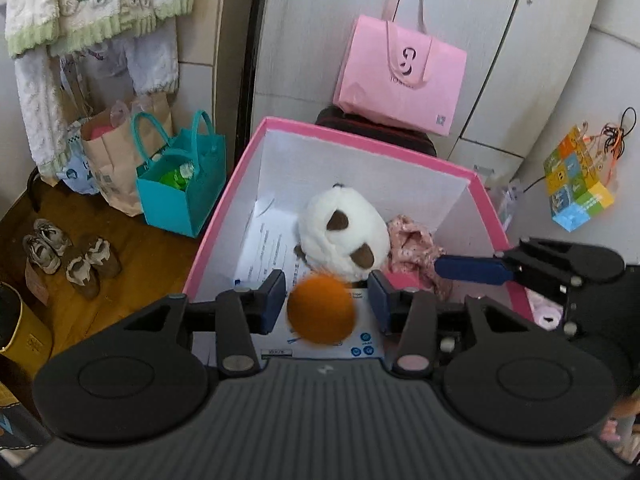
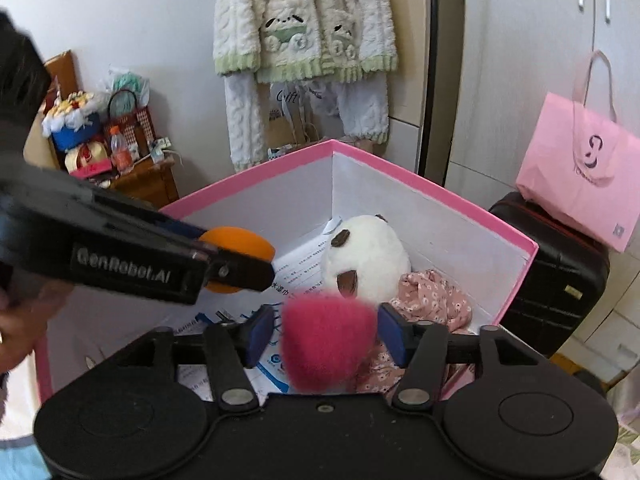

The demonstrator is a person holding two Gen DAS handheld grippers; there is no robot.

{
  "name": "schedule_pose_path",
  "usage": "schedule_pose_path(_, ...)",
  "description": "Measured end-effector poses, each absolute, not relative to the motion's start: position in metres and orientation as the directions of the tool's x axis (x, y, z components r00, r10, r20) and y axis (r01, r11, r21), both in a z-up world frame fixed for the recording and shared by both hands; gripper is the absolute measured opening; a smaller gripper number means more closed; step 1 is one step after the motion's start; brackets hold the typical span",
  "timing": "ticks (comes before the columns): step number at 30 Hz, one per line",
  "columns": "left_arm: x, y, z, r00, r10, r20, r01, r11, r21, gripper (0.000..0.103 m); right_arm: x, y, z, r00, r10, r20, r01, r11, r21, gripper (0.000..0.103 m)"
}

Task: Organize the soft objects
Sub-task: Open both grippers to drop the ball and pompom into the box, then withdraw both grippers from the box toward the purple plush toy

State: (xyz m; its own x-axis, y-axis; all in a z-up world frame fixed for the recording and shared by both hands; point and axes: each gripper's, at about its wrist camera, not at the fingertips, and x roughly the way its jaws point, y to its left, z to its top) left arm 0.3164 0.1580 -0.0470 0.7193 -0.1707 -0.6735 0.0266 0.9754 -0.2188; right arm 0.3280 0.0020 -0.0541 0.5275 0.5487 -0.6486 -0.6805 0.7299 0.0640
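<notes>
A pink box (image 1: 360,140) with white inner walls stands open below both grippers. Inside lie a white plush toy (image 1: 344,236) with brown ears, a pink floral cloth (image 1: 412,244) and printed paper sheets. In the left wrist view my left gripper (image 1: 327,300) is open over the box, and a blurred orange fluffy ball (image 1: 322,312) sits loose between its blue pads. In the right wrist view my right gripper (image 2: 326,332) is open too, with a blurred magenta fluffy ball (image 2: 328,344) between its pads, a gap showing on the left. The left gripper (image 2: 240,264) crosses this view from the left.
A pink tote bag (image 1: 400,76) rests on a black suitcase (image 2: 556,272) behind the box. A teal bag (image 1: 180,184), a paper bag and shoes (image 1: 68,256) stand on the wooden floor at left. Fleece clothes (image 2: 304,40) hang on the wall. A hand (image 2: 12,320) shows at the left edge.
</notes>
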Motion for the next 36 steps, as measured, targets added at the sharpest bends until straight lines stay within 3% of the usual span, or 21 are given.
schedule_pose_path(2,0.309,0.156,-0.045,0.736,-0.149,-0.661,0.018,0.98,-0.2,0.062,0.322,-0.003,-0.052,0.528,0.556,-0.642,-0.676,0.733,0.079,0.071)
schedule_pose_path(7,0.277,0.153,-0.038,0.769,-0.125,-0.627,0.053,0.99,-0.131,0.062,0.288,-0.023,-0.04,0.545,0.58,-0.605,-0.676,0.731,0.092,0.071)
schedule_pose_path(22,0.163,0.128,0.004,0.81,-0.212,-0.546,0.227,0.973,-0.041,0.064,0.173,-0.058,0.01,0.625,0.551,-0.554,-0.669,0.743,-0.017,0.072)
schedule_pose_path(36,0.094,0.099,0.022,0.778,-0.323,-0.539,0.376,0.927,-0.013,0.068,0.115,-0.094,0.024,0.659,0.485,-0.575,-0.617,0.786,-0.044,0.075)
